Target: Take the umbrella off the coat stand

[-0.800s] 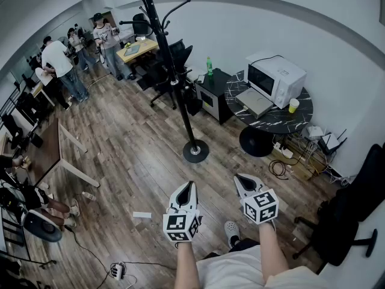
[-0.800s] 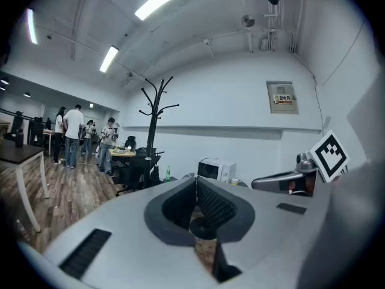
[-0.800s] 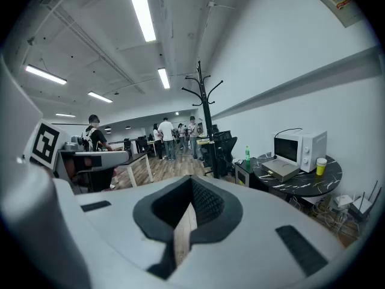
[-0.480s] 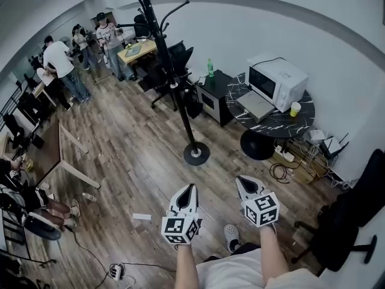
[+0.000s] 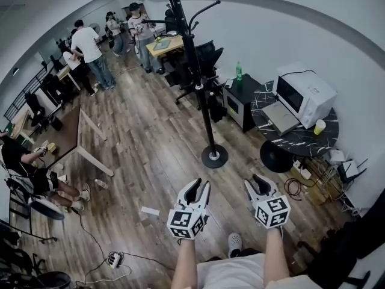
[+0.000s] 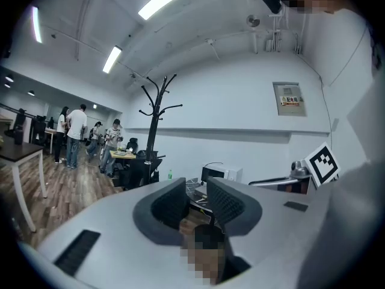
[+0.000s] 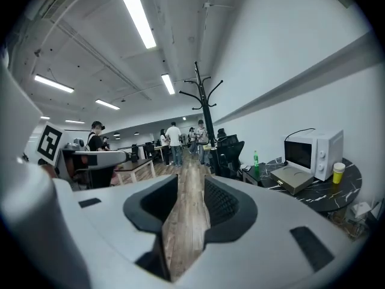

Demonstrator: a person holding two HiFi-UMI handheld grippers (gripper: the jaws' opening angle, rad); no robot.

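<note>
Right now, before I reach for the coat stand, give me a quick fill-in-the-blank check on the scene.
1. The left gripper and the right gripper both have their jaws ___, with nothing between them.
2. The coat stand ahead of the grippers is ___ in colour.
3. The white microwave sits on a round, dark marbled ___.
4. The bottle standing on the low cabinet is ___.

Missing words: open; black; table; green.
</note>
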